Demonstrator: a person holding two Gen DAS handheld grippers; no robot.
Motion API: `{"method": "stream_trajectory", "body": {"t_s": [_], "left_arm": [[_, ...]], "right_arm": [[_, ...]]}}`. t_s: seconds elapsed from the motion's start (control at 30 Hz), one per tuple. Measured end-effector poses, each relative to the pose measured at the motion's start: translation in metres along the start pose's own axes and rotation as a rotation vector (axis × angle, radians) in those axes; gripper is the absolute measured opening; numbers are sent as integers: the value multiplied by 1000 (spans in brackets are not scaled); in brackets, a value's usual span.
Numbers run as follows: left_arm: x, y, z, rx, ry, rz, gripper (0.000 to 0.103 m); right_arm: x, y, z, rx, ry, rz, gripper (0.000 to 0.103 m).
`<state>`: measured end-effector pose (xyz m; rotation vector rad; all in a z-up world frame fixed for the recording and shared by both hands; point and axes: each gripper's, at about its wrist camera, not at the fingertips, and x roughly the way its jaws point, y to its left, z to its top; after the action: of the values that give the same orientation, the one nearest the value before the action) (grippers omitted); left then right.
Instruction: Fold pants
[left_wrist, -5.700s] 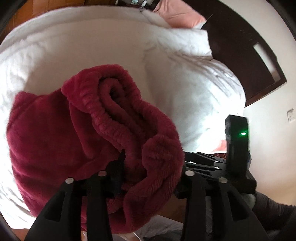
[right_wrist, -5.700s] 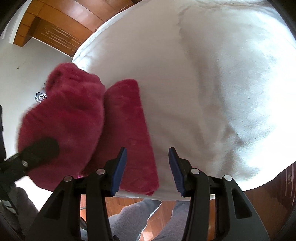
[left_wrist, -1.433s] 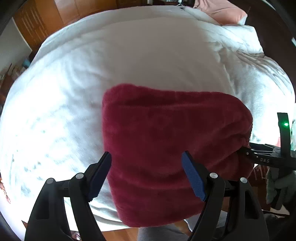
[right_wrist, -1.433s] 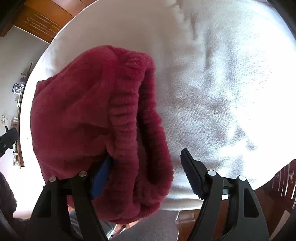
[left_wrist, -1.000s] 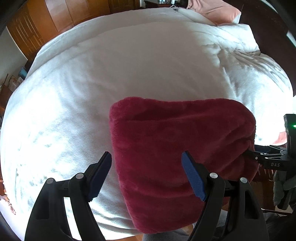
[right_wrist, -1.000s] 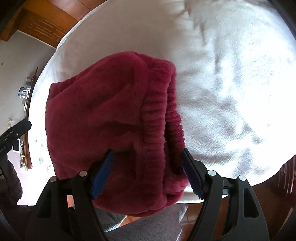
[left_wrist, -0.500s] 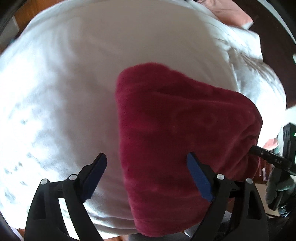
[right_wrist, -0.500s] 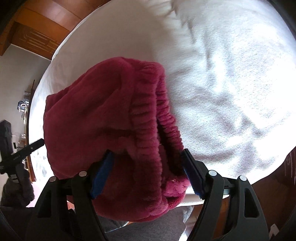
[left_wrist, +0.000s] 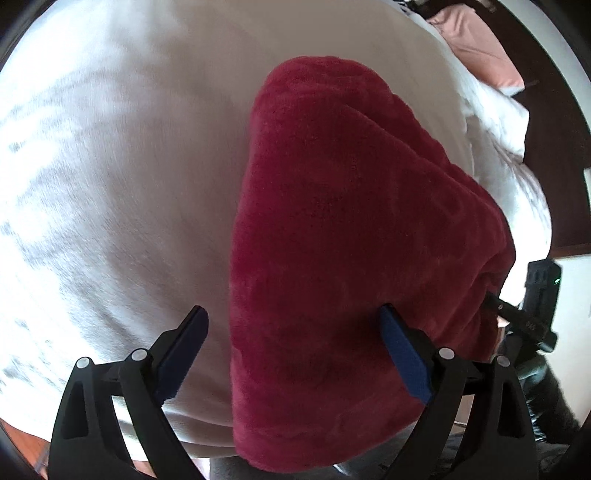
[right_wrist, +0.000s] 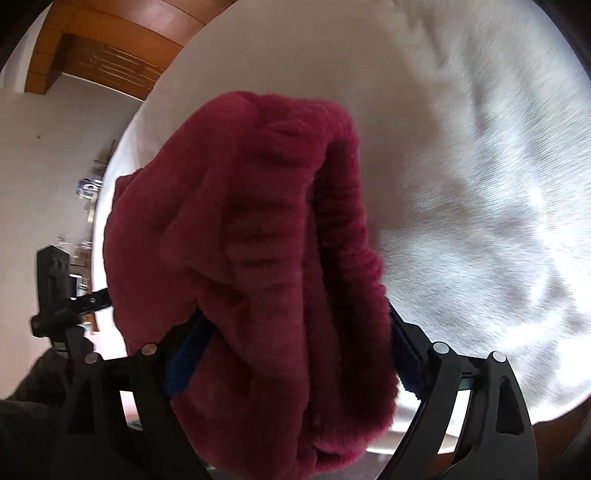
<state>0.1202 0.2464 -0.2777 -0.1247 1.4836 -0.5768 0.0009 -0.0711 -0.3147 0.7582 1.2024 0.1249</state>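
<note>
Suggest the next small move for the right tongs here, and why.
Probably draw the right tongs back off the folded red pants. Their jaws are wide open with the ribbed waistband bunched between them, while the left tongs are open too, above the white bedding.

plush fleece pants (left_wrist: 332, 229), matt
</note>
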Motion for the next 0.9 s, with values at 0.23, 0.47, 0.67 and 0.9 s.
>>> {"method": "stream_trajectory", "body": {"t_s": [0.23, 0.47, 0.67, 0.9], "left_arm": [[9, 17, -3, -93, 15, -24, 97], [16, 22, -5, -188, 4, -80, 94], [12, 15, -6, -195, -2, -147, 71], [-3, 5, -5, -141, 2, -197, 57]], "right_arm": [[17, -17, 2, 42, 56, 116, 90], [34, -22, 7, 91, 107, 158, 90], [33, -24, 14, 116, 162, 185, 69], [15, -6, 16, 102, 147, 179, 50]]}}
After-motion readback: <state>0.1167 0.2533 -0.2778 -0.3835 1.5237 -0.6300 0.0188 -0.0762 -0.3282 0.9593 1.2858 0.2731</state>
